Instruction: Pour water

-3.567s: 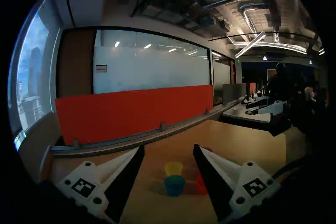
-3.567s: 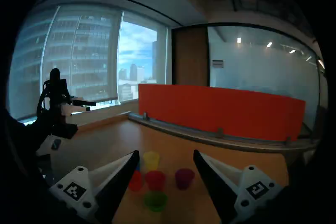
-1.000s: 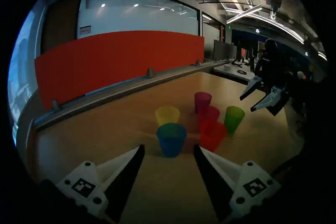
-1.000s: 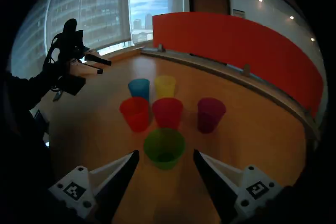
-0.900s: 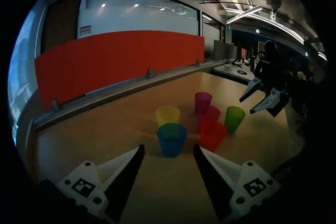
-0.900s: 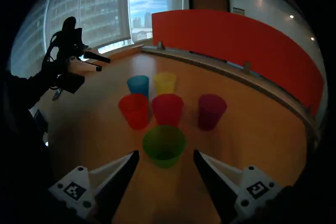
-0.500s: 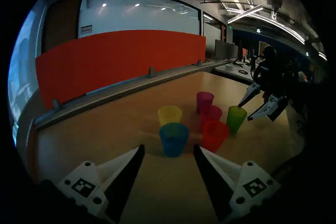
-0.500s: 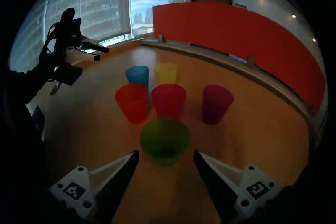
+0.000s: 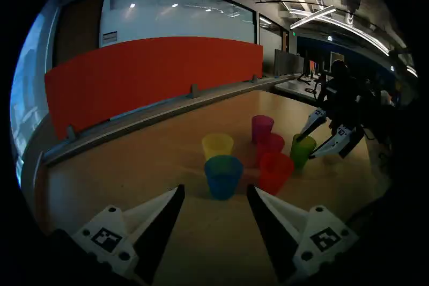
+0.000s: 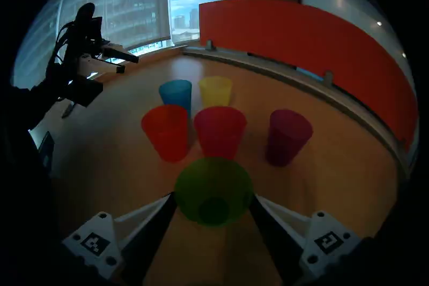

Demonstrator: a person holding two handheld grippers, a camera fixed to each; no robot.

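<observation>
Closing in: right tongs (image 10: 213, 196) have advanced on the green cup (image 10: 213, 189); it now sits between the finger tips, where half a second ago it stood clear ahead.
Right tongs state: spread wide, flanking the cup's sides; no squeeze visible, and contact cannot be told.
Left tongs (image 9: 214, 188): released, empty, little changed; blue cup (image 9: 222, 176) stands just ahead of the tips, not between them.
Meaning: looks like a pre-grasp on the green cup, likely the pouring vessel; grip not yet made, pour not started.
Cup layout: six on the desk (image 10: 332, 178), all upright. Green nearest the right tongs; orange cup (image 10: 165, 130) and red cup (image 10: 220, 130) side by side behind it; blue and yellow cup (image 10: 215, 90) at the back; purple cup (image 10: 288, 134) apart to the side.
Contents: green is translucent and its base shows through, but there is no clear water line, so cannot tell. Other cups' insides not visible.
Risk: neighbours stand close; the lift probably needs to go straight up.
</observation>
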